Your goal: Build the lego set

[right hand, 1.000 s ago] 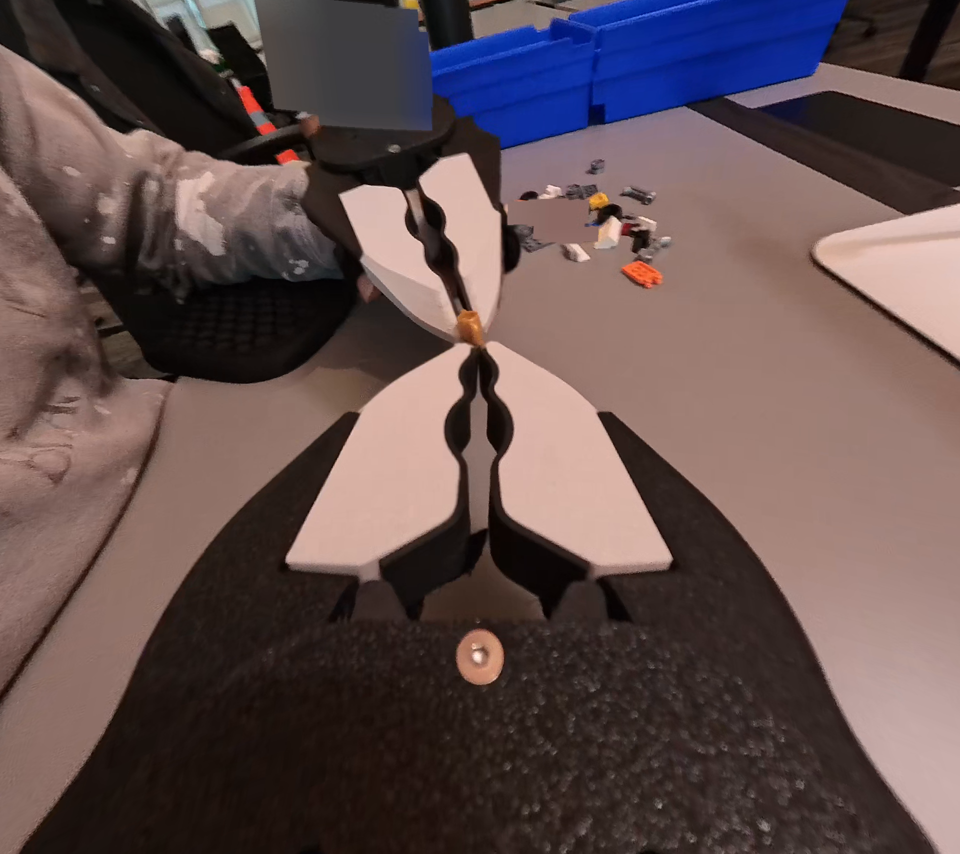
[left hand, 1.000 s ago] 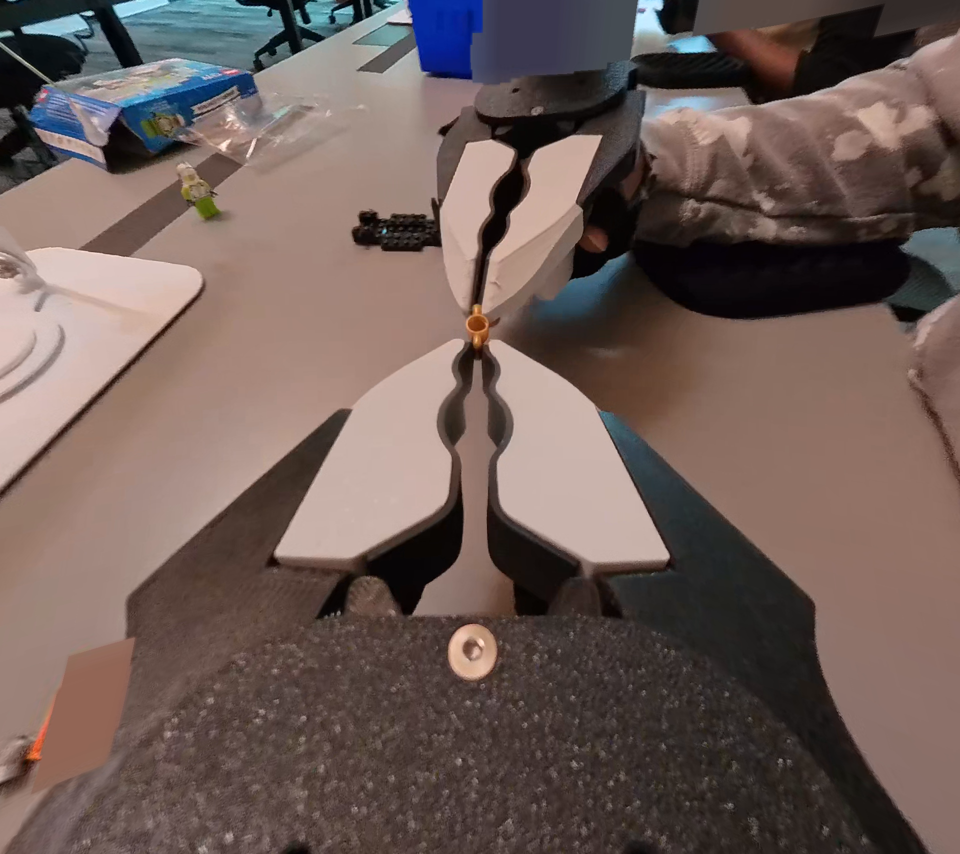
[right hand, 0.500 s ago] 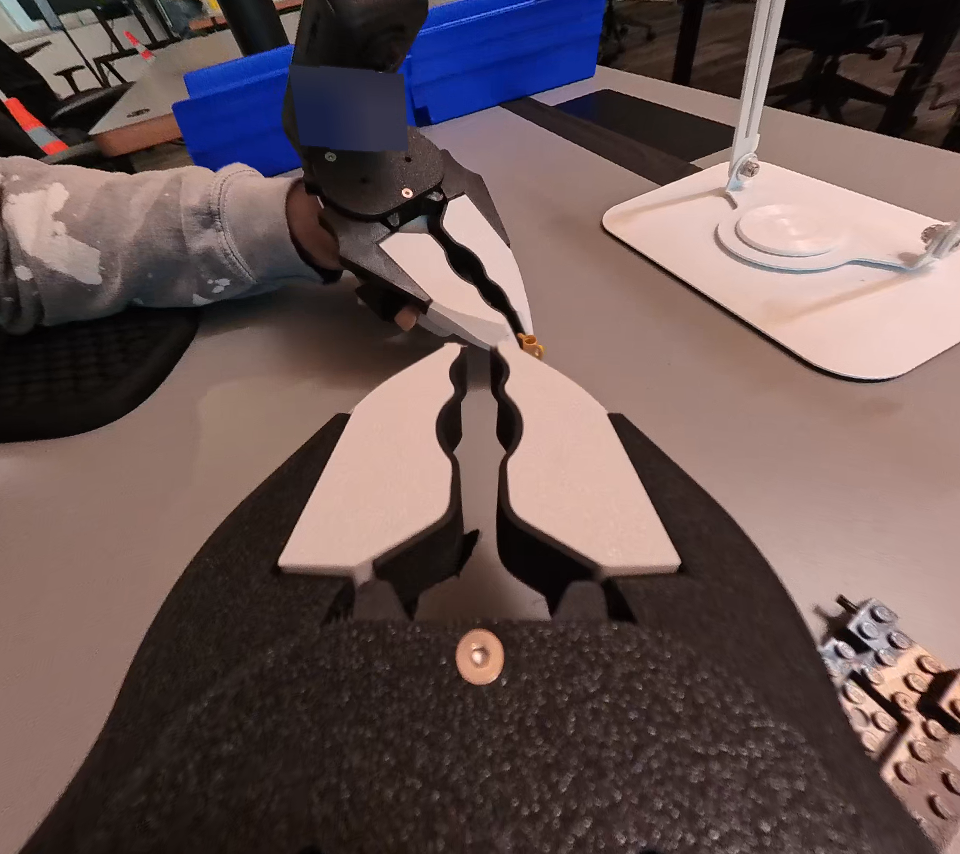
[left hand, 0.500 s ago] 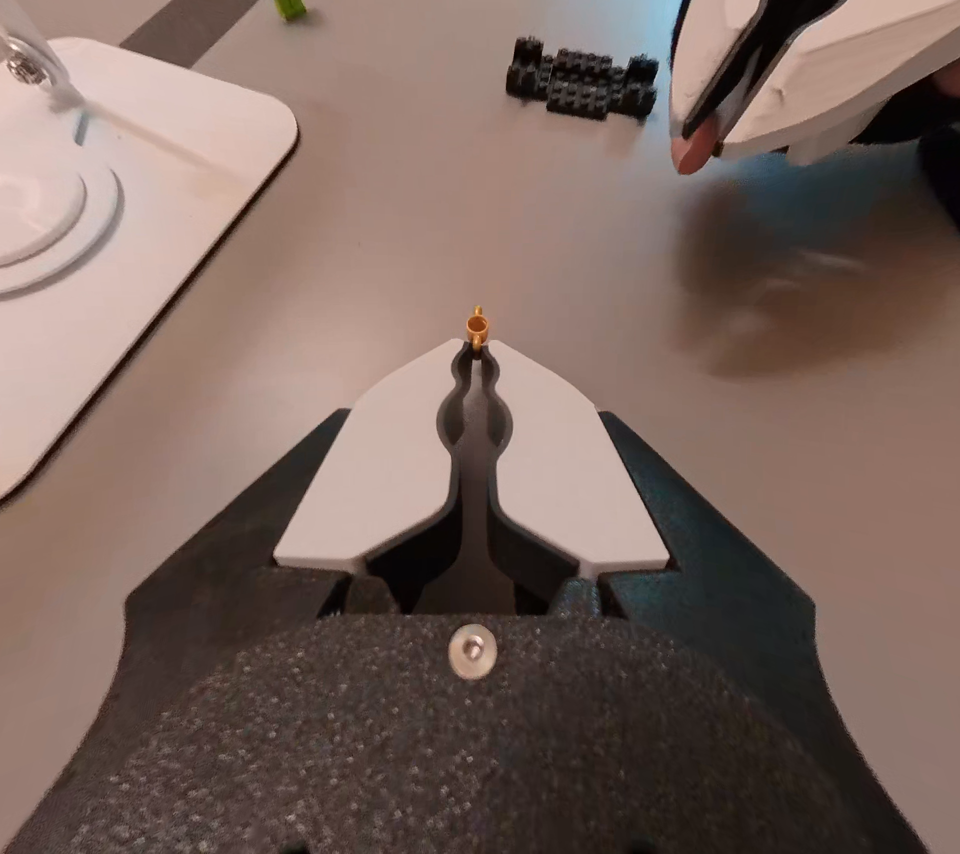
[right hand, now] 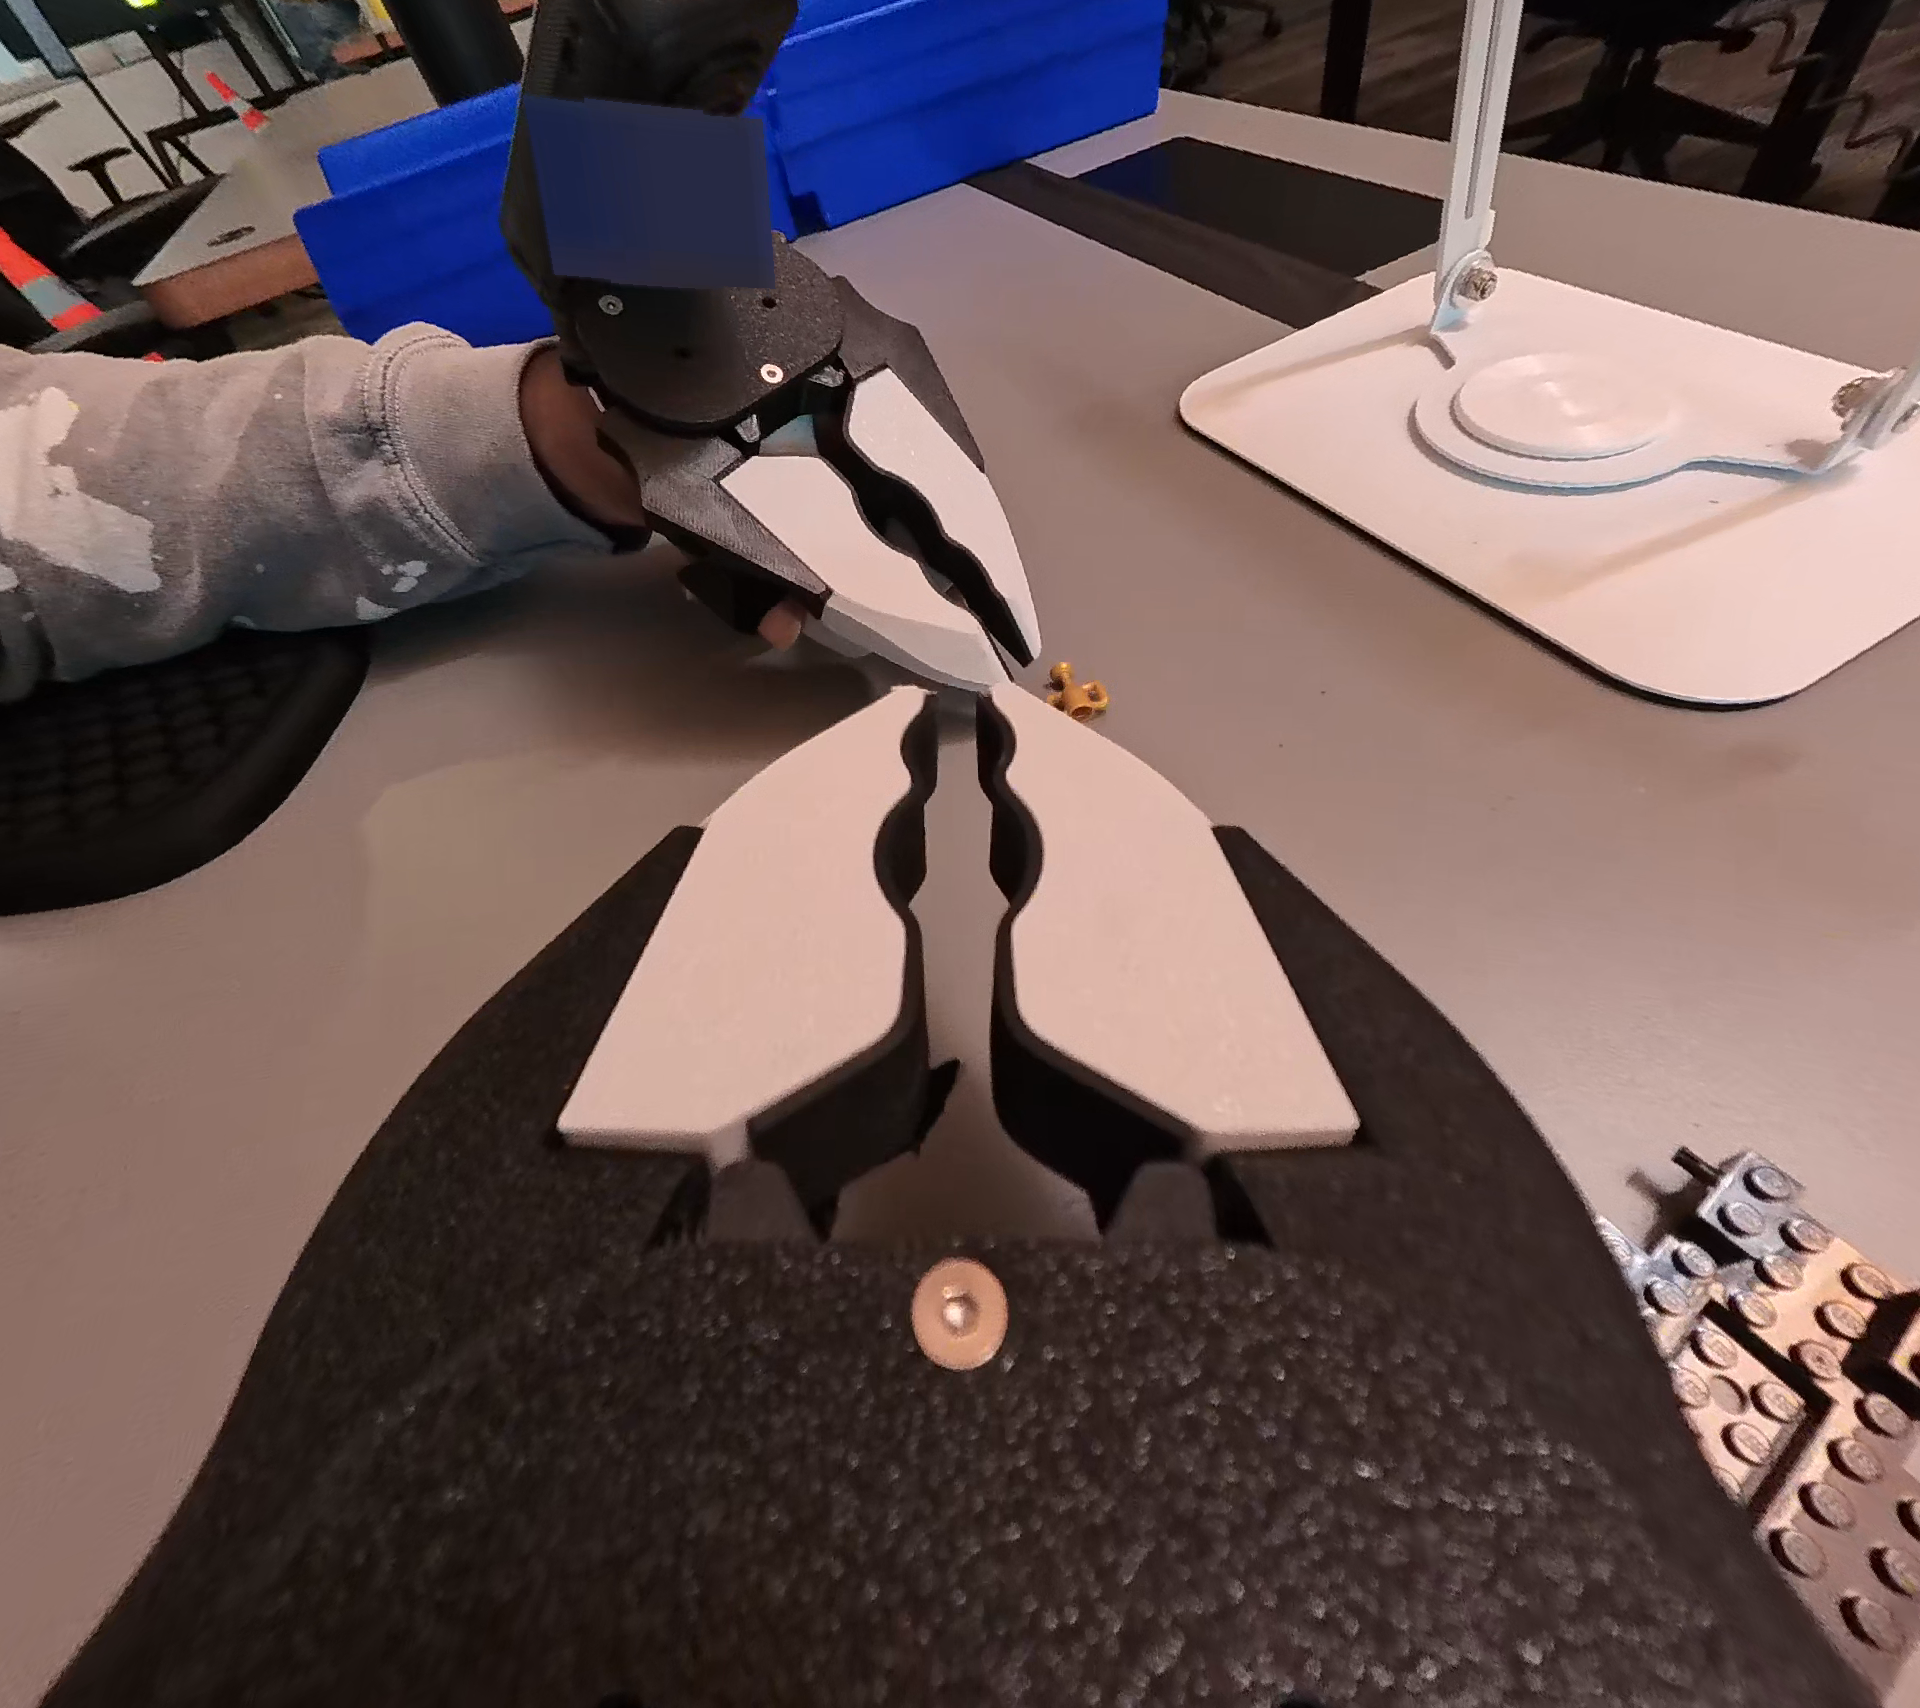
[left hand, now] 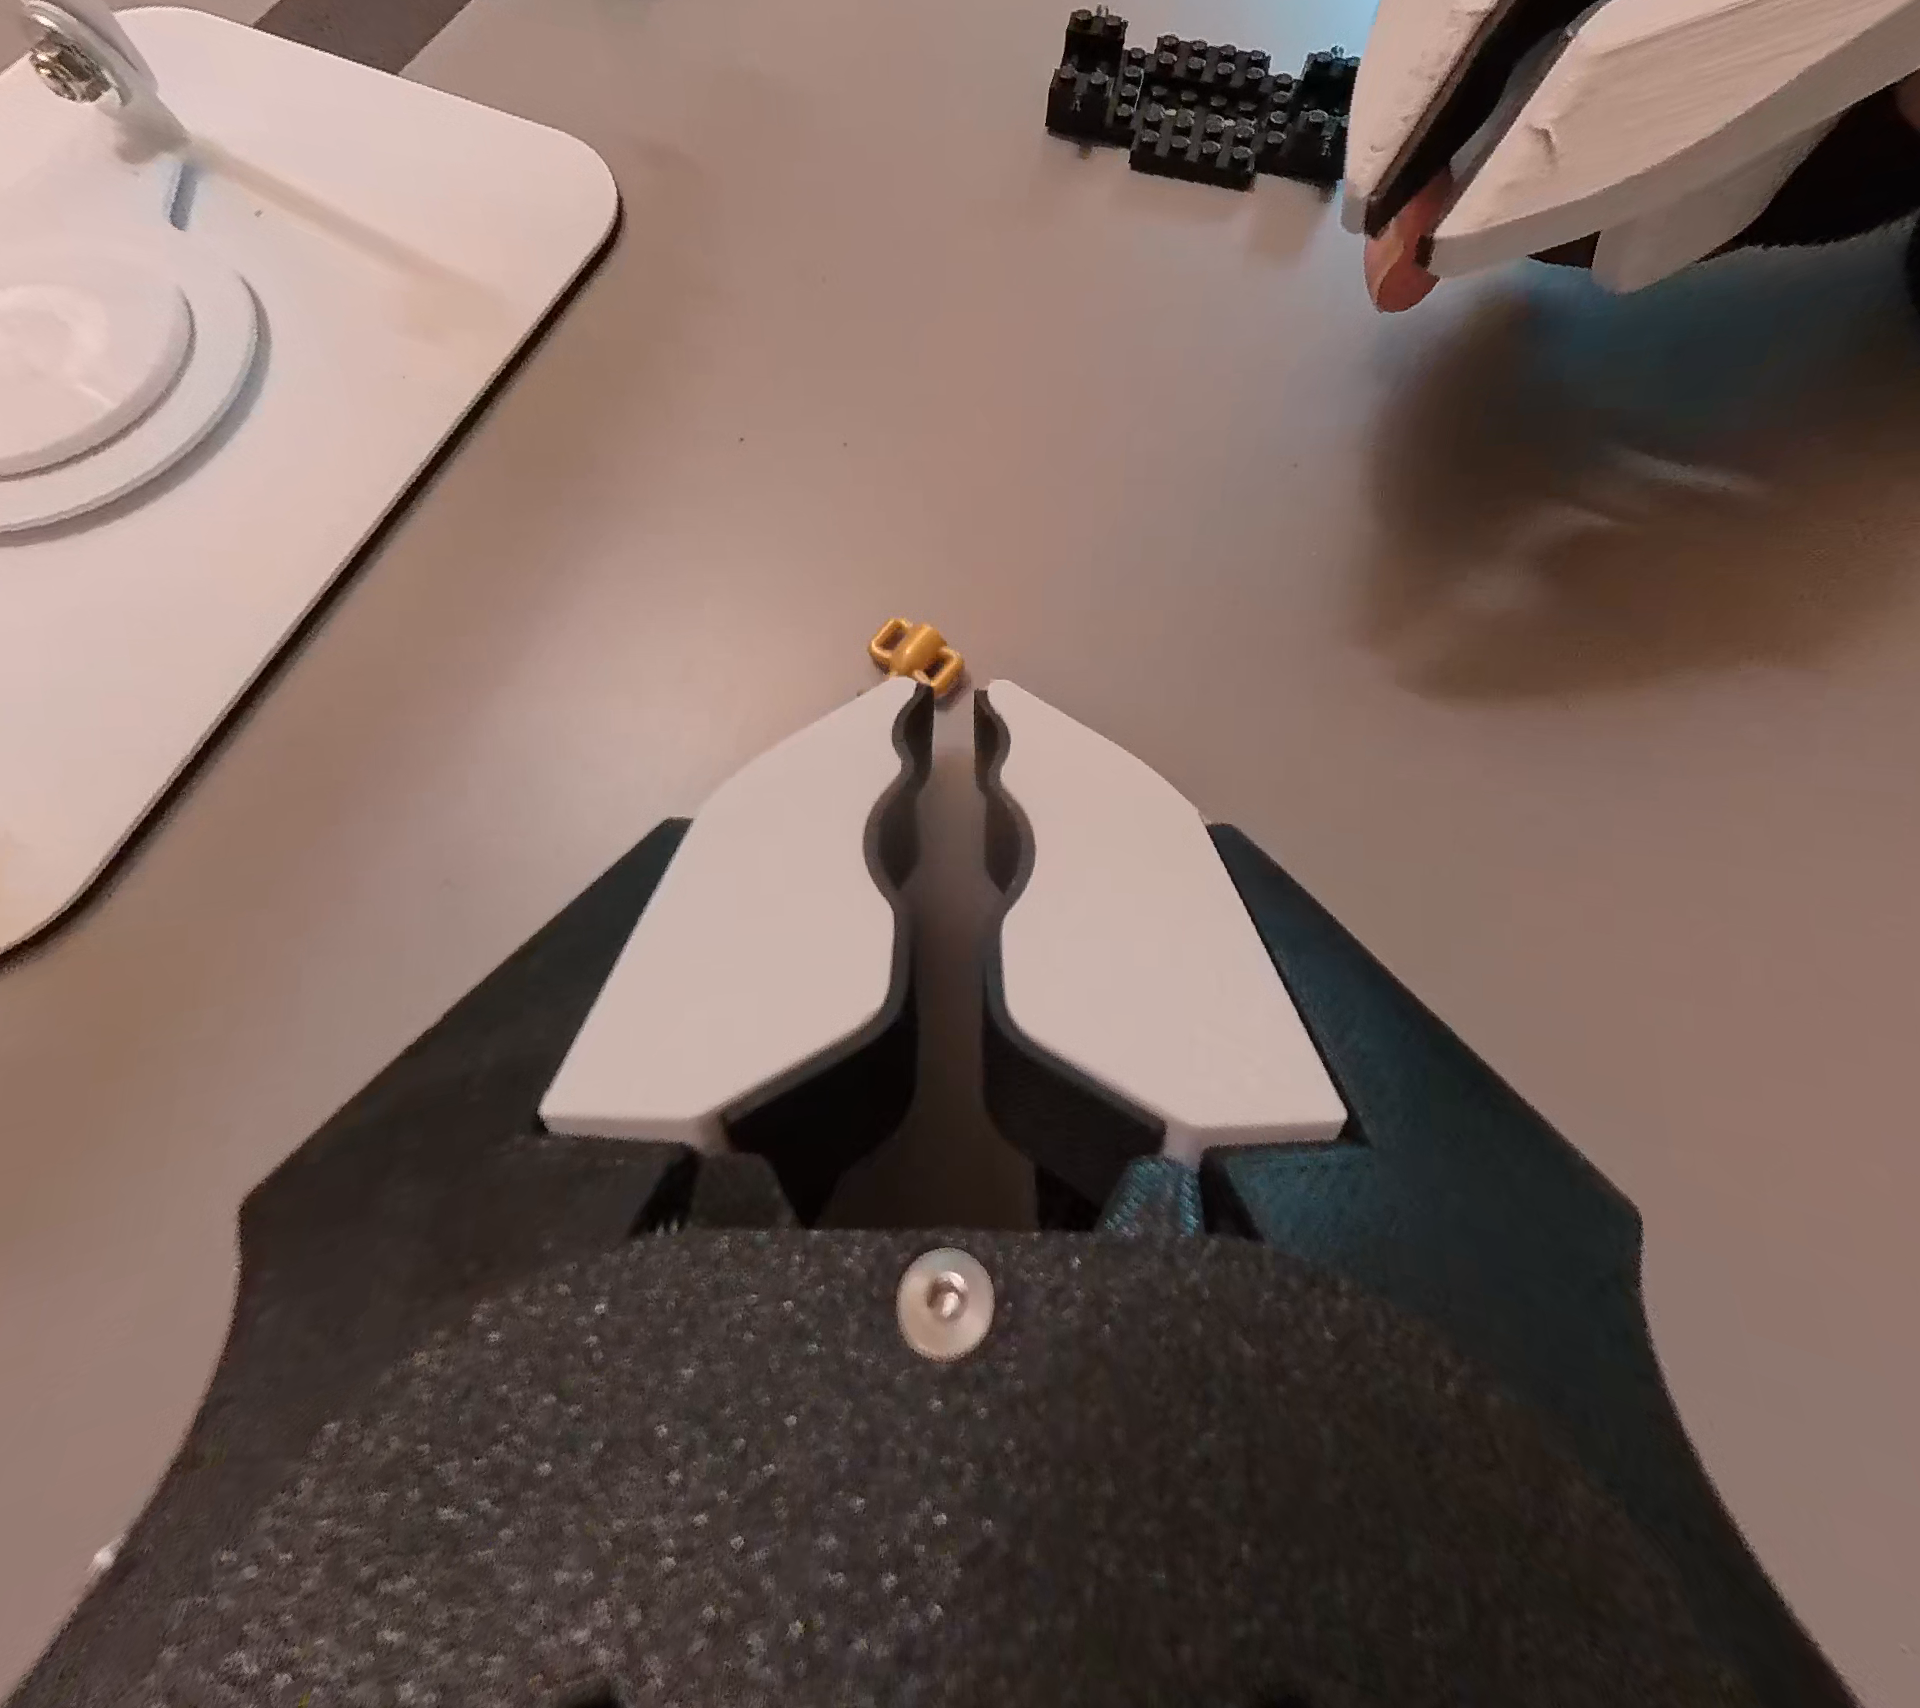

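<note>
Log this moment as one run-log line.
left gripper: open | right gripper: open, empty | gold lego piece: on table, at left fingertips | black lego assembly: untouched

Both grippers share one build: the left gripper (left hand: 954, 694) and the right gripper (right hand: 958, 697) each have two pale grey fingers with wavy black inner edges, set in a coarse black textured body with one silver screw. The sleeve (right hand: 239, 484) is mottled grey, paint-flecked, with a ribbed cuff
</note>
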Tool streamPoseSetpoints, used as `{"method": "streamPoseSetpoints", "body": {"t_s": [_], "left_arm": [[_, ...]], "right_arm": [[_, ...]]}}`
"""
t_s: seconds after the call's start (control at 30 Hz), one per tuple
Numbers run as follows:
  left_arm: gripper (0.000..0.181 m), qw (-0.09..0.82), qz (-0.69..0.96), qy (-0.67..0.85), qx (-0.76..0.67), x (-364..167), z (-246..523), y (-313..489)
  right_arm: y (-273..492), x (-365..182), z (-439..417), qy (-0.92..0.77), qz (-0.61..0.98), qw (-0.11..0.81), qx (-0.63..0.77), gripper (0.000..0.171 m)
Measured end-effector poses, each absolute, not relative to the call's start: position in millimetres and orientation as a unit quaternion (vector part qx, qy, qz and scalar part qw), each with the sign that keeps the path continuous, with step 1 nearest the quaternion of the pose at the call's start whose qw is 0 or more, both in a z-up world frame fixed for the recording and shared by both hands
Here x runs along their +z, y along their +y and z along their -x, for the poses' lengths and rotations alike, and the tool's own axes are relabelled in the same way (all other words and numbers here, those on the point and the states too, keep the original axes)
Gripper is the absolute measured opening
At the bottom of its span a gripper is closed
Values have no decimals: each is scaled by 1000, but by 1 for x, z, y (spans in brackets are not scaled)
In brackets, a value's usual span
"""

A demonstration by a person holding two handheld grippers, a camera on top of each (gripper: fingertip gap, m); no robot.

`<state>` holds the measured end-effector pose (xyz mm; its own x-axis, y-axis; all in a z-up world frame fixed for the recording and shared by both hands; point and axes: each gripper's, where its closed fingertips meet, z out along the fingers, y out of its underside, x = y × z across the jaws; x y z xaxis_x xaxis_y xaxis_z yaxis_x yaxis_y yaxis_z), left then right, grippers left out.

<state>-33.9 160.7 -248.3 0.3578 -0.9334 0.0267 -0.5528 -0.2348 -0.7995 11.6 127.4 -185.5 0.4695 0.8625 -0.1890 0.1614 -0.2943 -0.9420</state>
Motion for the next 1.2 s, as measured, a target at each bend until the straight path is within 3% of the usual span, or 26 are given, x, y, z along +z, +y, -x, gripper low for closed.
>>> {"method": "streamPoseSetpoints", "body": {"t_s": [0.2,0.33,0.53,0.67,0.87,1.2], "left_arm": [[7,373,742,494,-258,-243,42,161],[2,431,741,450,-252,-221,50,178],[0,620,711,294,-153,-125,87,248],[0,689,693,184,-106,-69,118,288],[0,712,689,108,-86,-36,134,325],[0,707,694,112,-81,-45,125,349]], "right_arm": [[130,-185,-13,-352,717,476,368,6],[131,-186,-14,-347,721,475,366,6],[133,-188,-13,-344,725,474,361,6],[132,-187,-13,-341,726,476,360,6],[132,-186,-13,-341,726,477,360,6],[133,-191,-12,-341,730,468,362,6]]}}
